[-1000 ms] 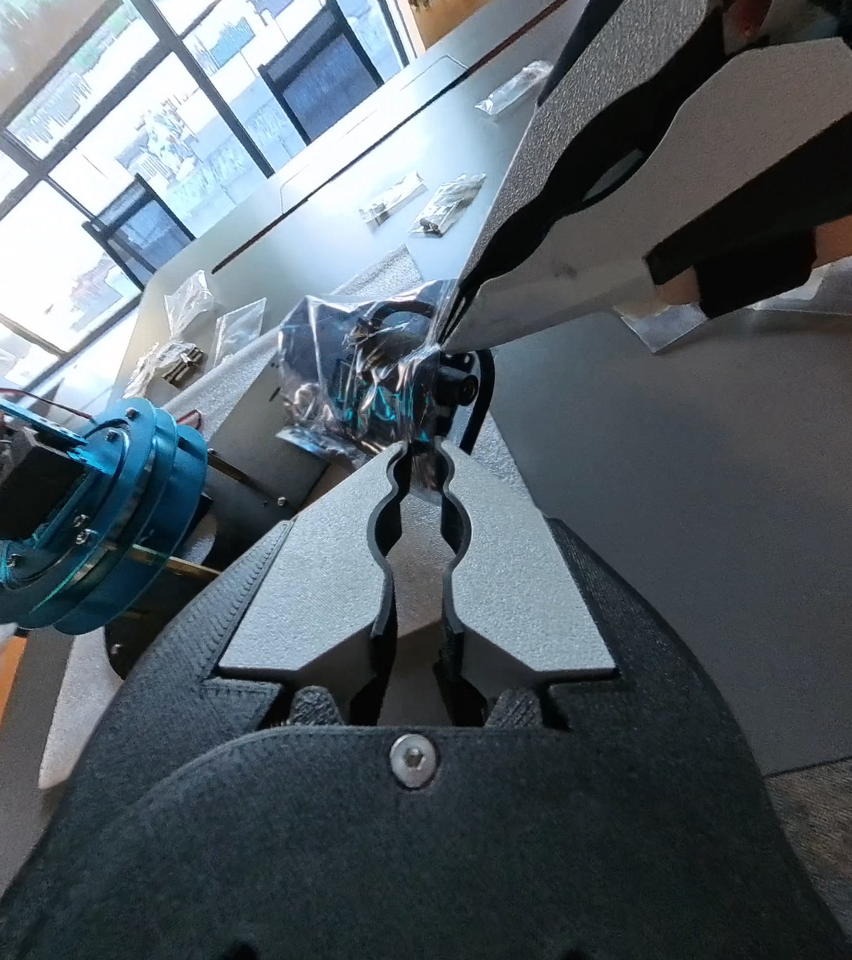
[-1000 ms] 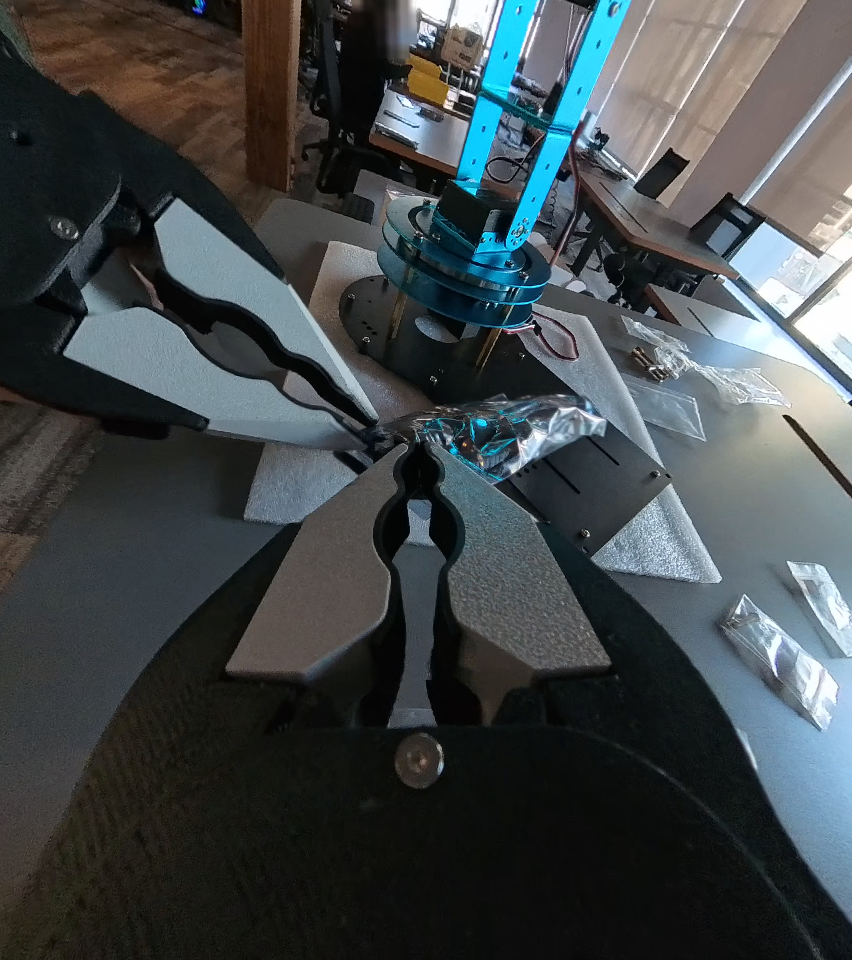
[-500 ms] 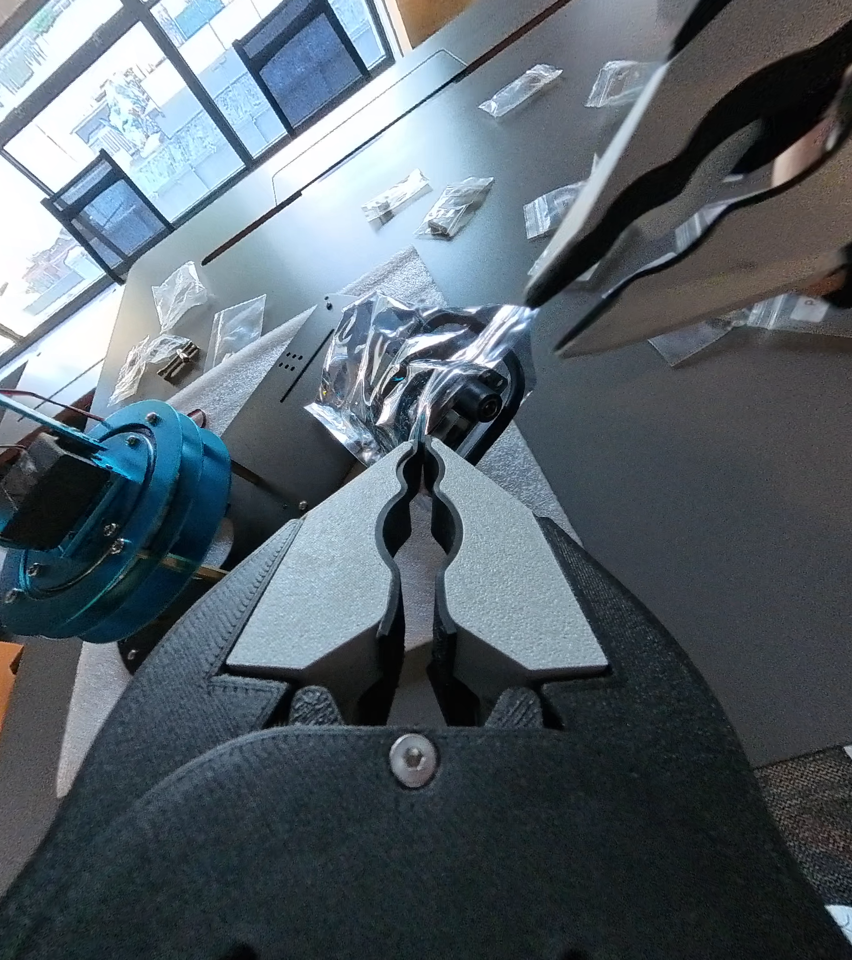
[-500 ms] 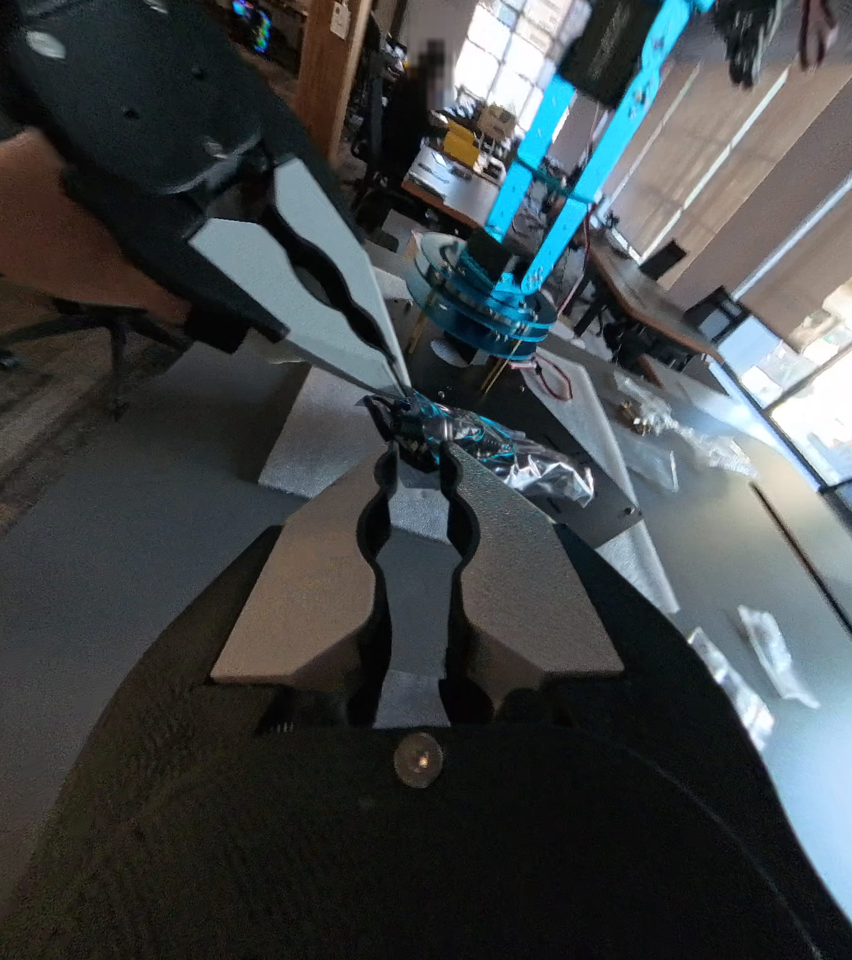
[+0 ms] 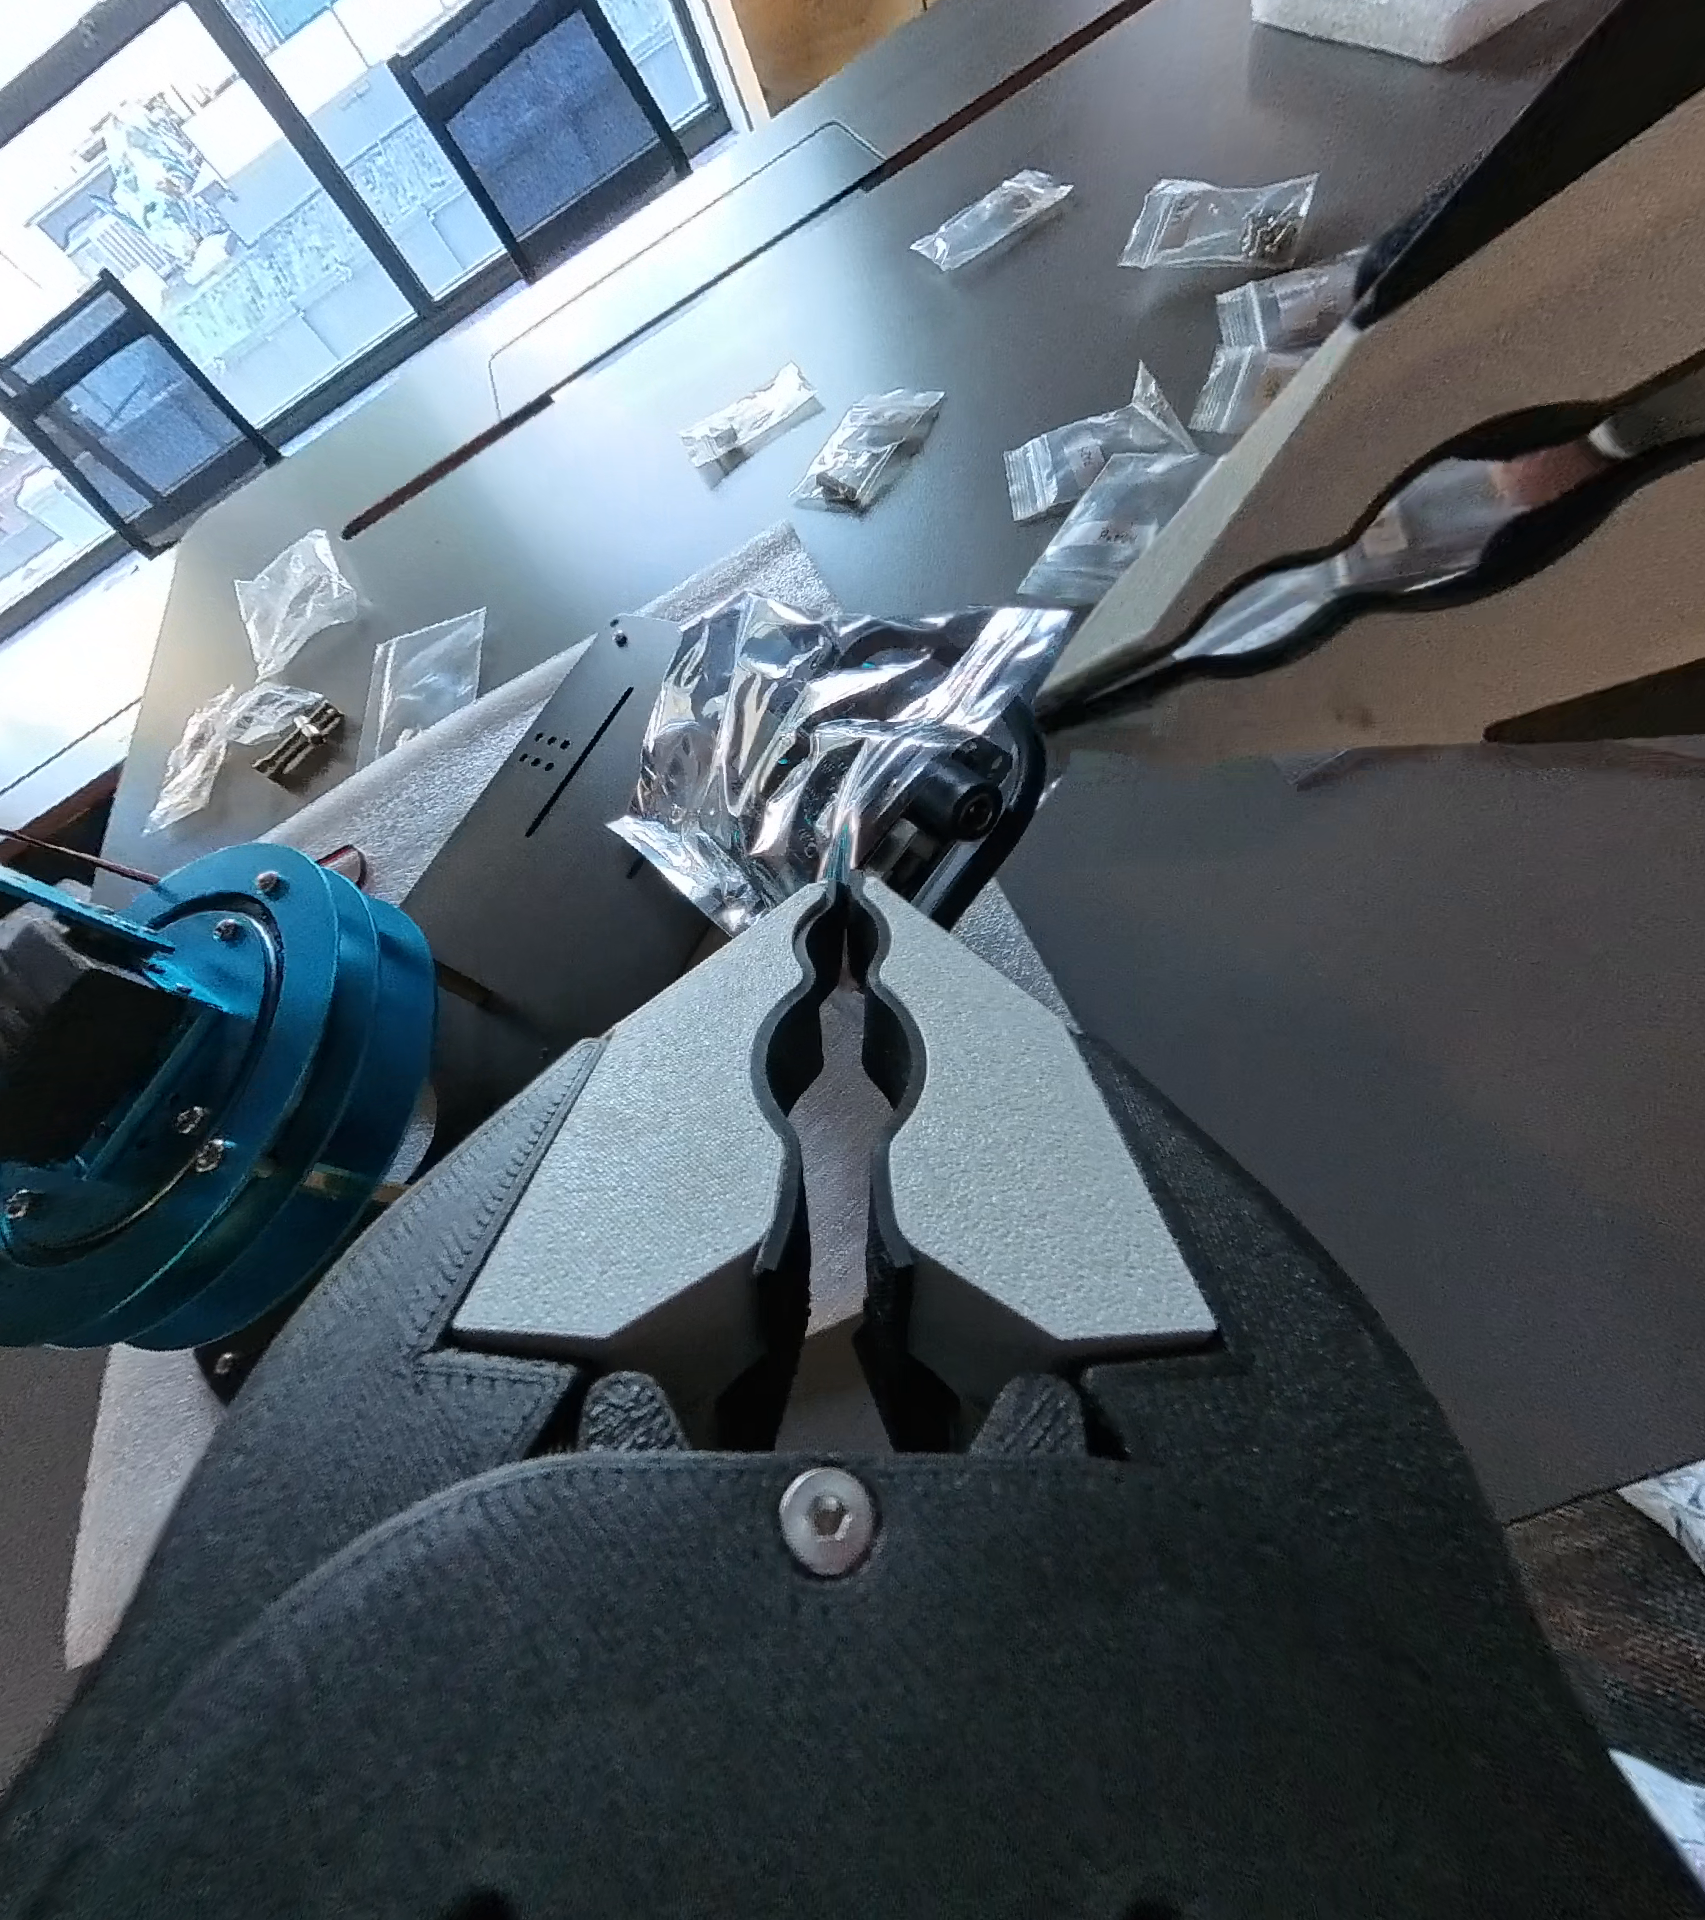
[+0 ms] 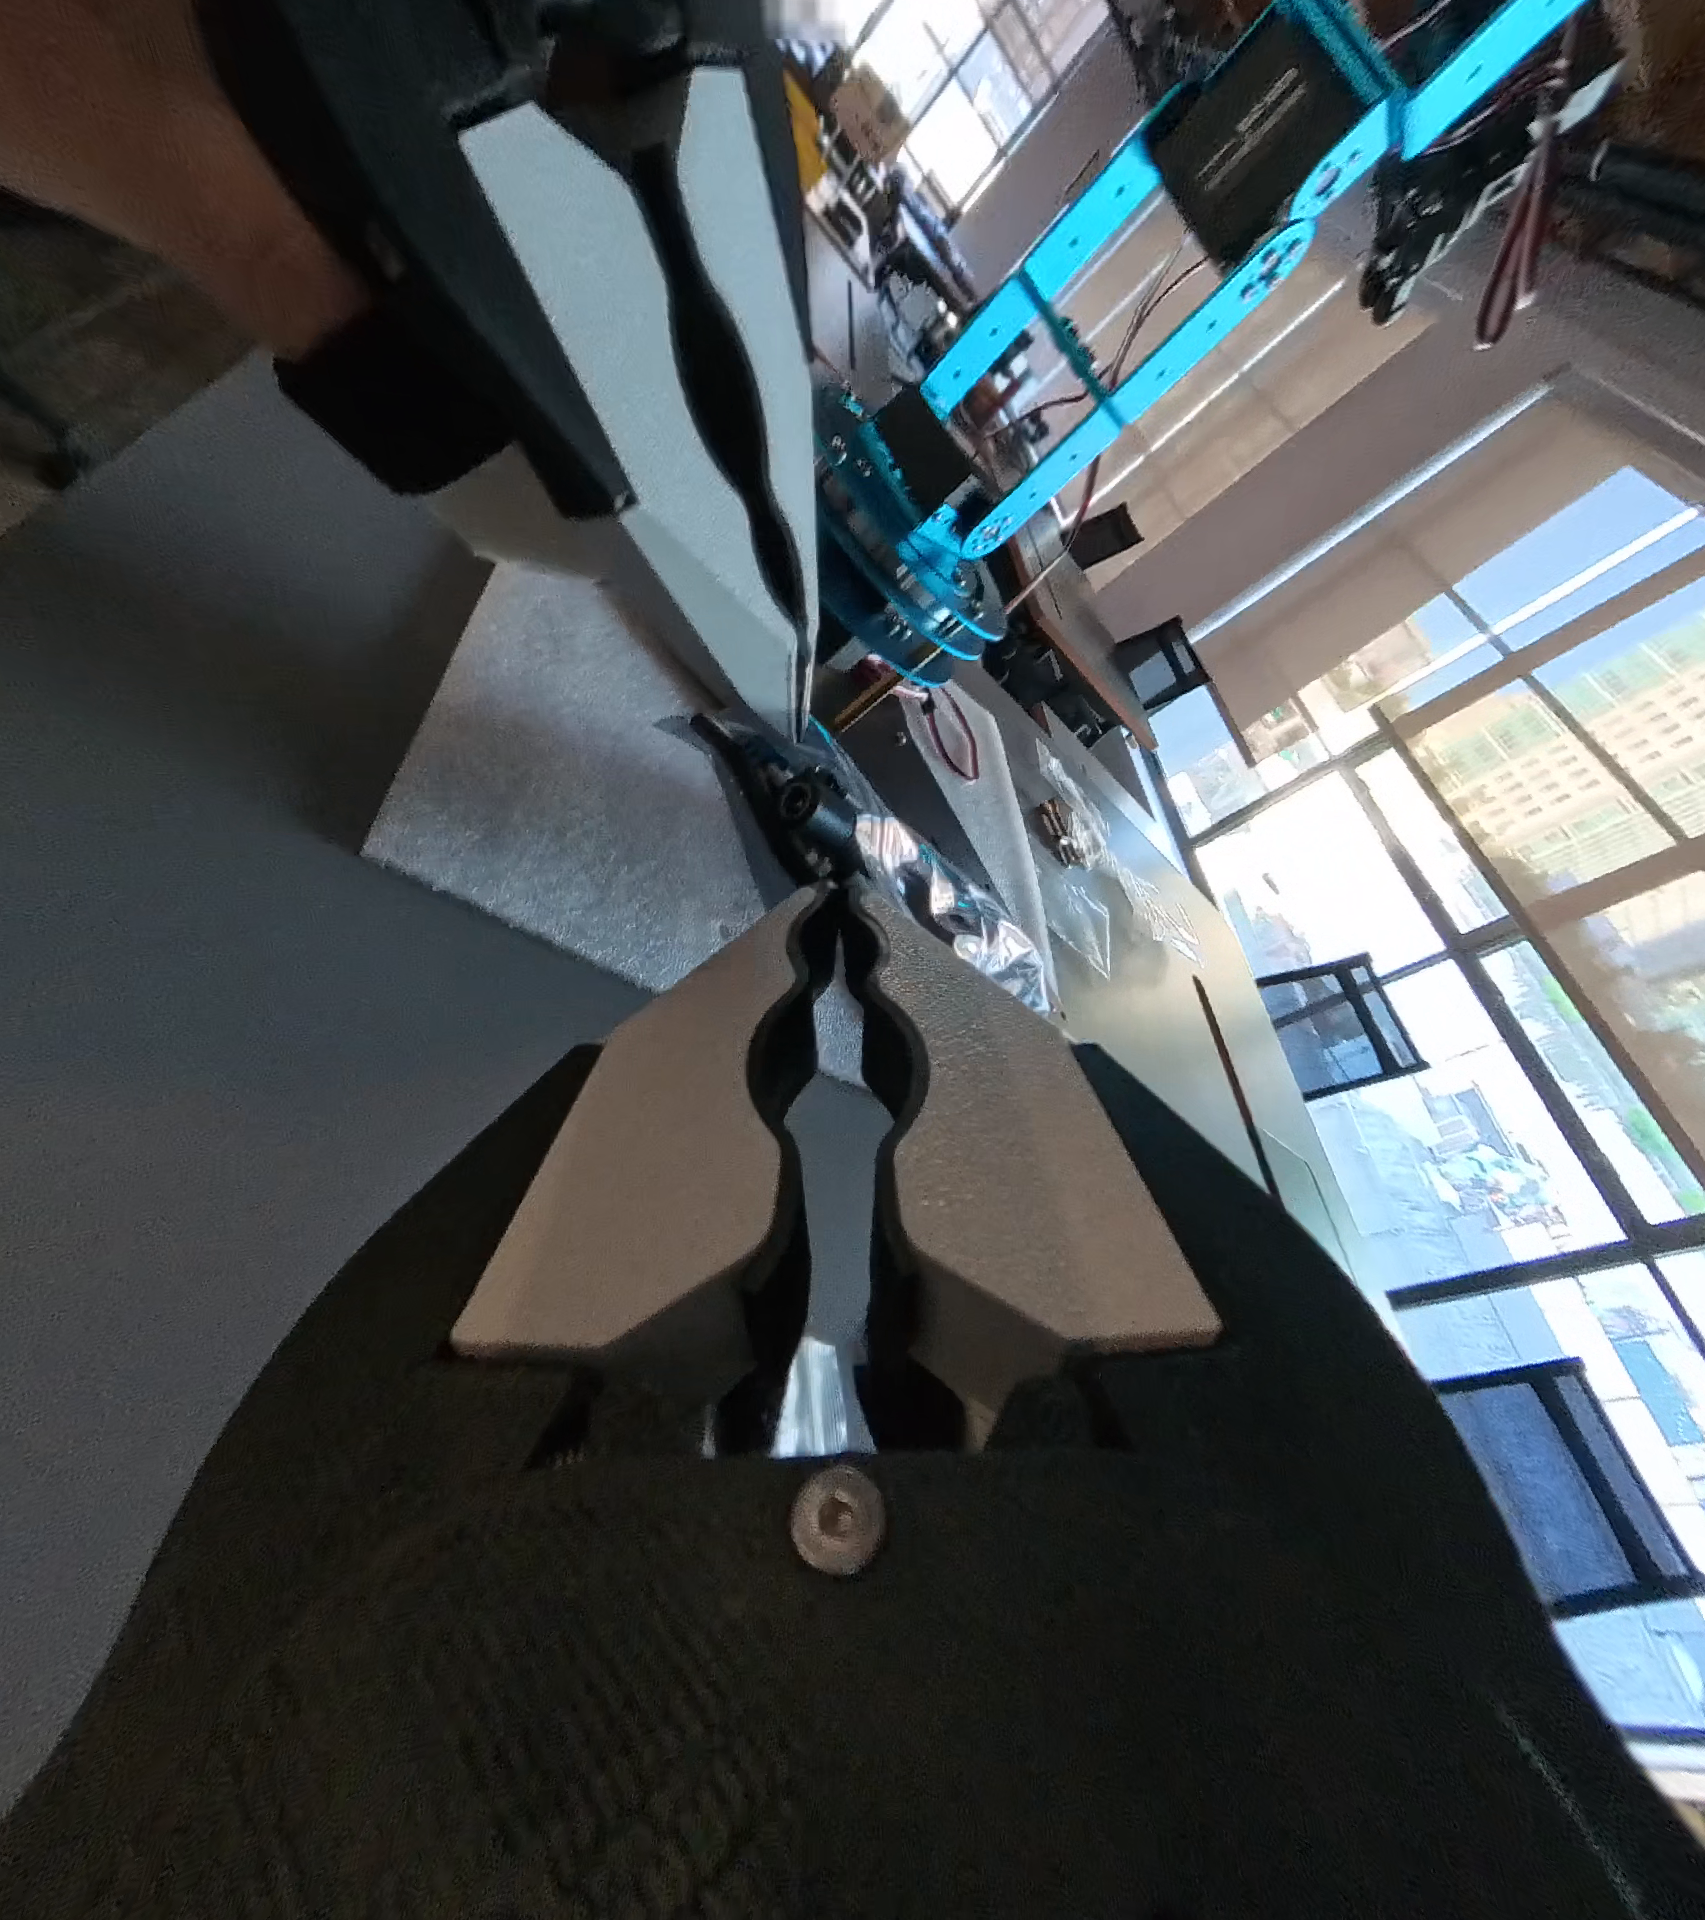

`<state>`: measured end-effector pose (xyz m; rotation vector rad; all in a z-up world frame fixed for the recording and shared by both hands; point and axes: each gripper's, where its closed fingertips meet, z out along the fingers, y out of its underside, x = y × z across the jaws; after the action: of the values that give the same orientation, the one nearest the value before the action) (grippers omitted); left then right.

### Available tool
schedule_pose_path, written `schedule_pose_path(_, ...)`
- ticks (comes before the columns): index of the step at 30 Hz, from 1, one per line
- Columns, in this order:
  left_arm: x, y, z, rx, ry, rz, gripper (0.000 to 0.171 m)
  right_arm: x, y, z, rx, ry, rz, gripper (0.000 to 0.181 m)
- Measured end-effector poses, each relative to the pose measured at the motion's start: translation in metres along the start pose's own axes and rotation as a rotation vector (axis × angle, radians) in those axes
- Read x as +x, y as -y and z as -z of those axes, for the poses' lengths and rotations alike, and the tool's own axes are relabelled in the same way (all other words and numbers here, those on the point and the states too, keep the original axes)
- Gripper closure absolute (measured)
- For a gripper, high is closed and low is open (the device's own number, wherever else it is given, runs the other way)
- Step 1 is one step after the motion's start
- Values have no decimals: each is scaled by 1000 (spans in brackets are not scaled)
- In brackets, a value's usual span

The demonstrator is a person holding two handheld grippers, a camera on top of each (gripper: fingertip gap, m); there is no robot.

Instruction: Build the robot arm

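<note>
My left gripper [image 5: 843,885] is pinched tight on one edge of a crinkled clear bag [image 5: 806,727] with dark parts inside; my right gripper [image 6: 835,896] is clamped on the opposite edge, so the bag is stretched between them. It hangs just above a black plate [image 5: 567,821] on white foam [image 6: 557,790], near the table's [image 5: 1347,1039] front edge. A blue turntable [image 5: 193,1101] stands close on the left, small packets [image 5: 863,447] farther back.

one crinkled bag [image 5: 806,727], roughly ten packets [image 5: 863,452]
</note>
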<state>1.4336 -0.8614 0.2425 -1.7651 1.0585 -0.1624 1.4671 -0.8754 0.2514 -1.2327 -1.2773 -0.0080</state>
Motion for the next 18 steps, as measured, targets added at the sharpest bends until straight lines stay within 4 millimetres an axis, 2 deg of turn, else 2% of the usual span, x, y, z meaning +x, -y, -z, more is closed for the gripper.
schedule_pose_path(6, -1, 5, 0, -14, -68, 76, 171, 0, -3, 2, -18, 31, -23, 181)
schedule_pose_path(10, -2, 9, -1, -8, -101, 109, 171, -3, 2, 3, 3, 64, -115, 181)
schedule_pose_path(18, 2, 16, 1, -18, -118, 38, 171, 7, 2, -2, -26, -58, 24, 181)
